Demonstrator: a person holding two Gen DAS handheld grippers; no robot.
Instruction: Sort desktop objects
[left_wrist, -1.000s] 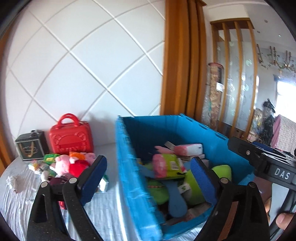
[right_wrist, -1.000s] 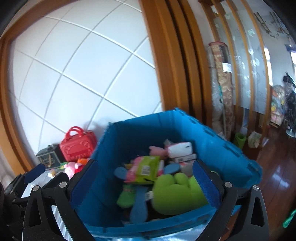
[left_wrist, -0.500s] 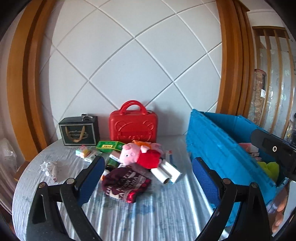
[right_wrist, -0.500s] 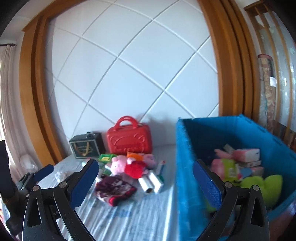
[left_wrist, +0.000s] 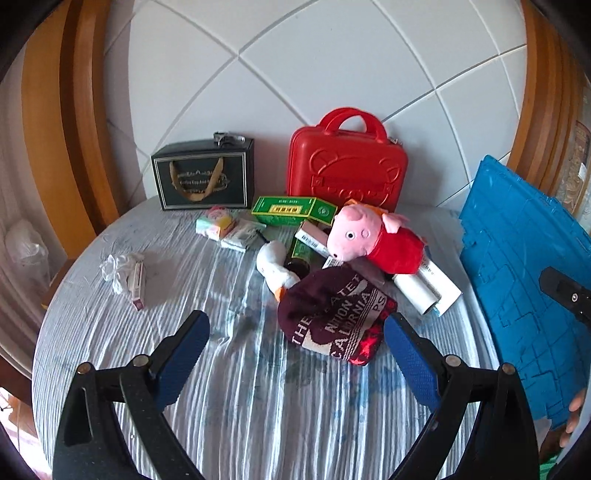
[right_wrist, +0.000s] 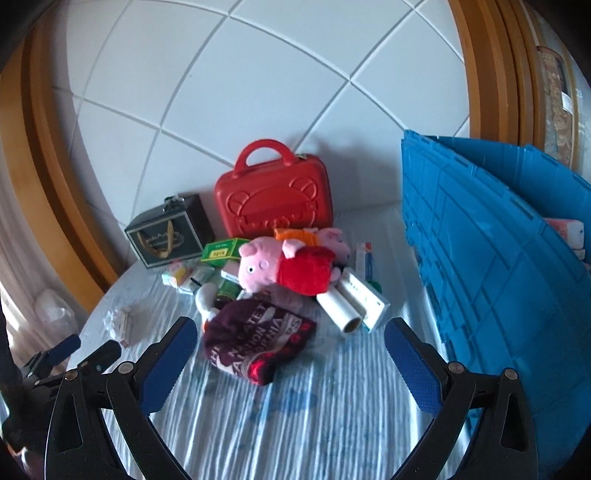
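Both hand-held grippers (left_wrist: 297, 341) (right_wrist: 286, 341) wide apart, empty.

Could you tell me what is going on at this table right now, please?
A person is sorting clutter off a table into a blue crate, with a claw in each hand. Both the left claw and the right claw are open and empty, aimed at the pile. The maroon printed cloth lies nearest, with a pink pig plush, a white roll and a red case behind it. Nothing is gripped yet.
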